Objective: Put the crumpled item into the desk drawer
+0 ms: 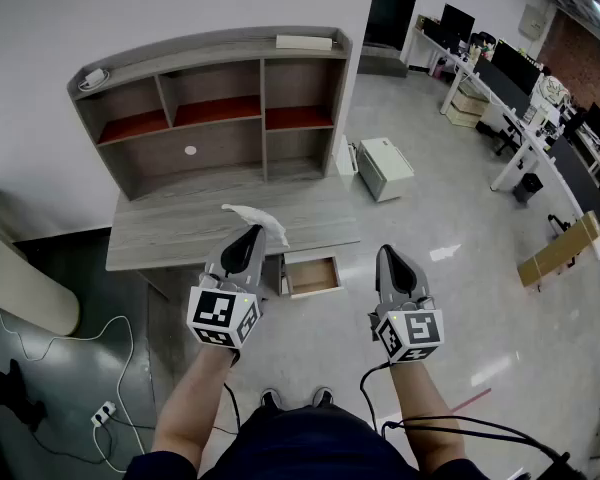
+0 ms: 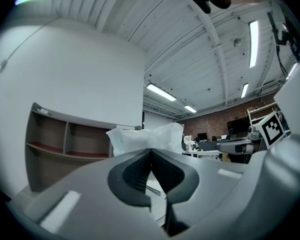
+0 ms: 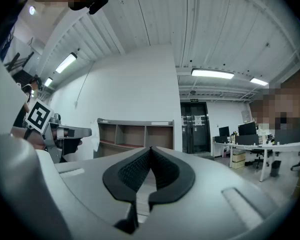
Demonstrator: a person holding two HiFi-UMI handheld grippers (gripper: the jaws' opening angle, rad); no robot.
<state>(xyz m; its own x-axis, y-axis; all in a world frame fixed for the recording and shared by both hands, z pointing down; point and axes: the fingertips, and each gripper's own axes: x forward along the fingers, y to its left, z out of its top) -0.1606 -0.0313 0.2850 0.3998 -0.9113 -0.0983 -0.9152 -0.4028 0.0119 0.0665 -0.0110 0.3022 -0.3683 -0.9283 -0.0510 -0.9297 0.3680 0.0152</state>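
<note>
My left gripper (image 1: 252, 236) is shut on a crumpled white paper (image 1: 257, 219), held up over the front edge of the grey desk (image 1: 180, 230). In the left gripper view the crumpled white paper (image 2: 146, 138) sticks out above the closed jaws of my left gripper (image 2: 150, 153). Below the desk's right end the small drawer (image 1: 312, 276) stands pulled open and looks empty inside. My right gripper (image 1: 394, 265) is shut with nothing in it, to the right of the drawer; in its own view my right gripper (image 3: 150, 152) shows its jaws together.
A grey hutch (image 1: 215, 103) with red-lined shelves stands on the desk against the wall. A white box (image 1: 385, 167) sits on the floor to the right. A cardboard box (image 1: 563, 249) and office desks (image 1: 510, 98) are further right. Cables and a power strip (image 1: 102, 410) lie at left.
</note>
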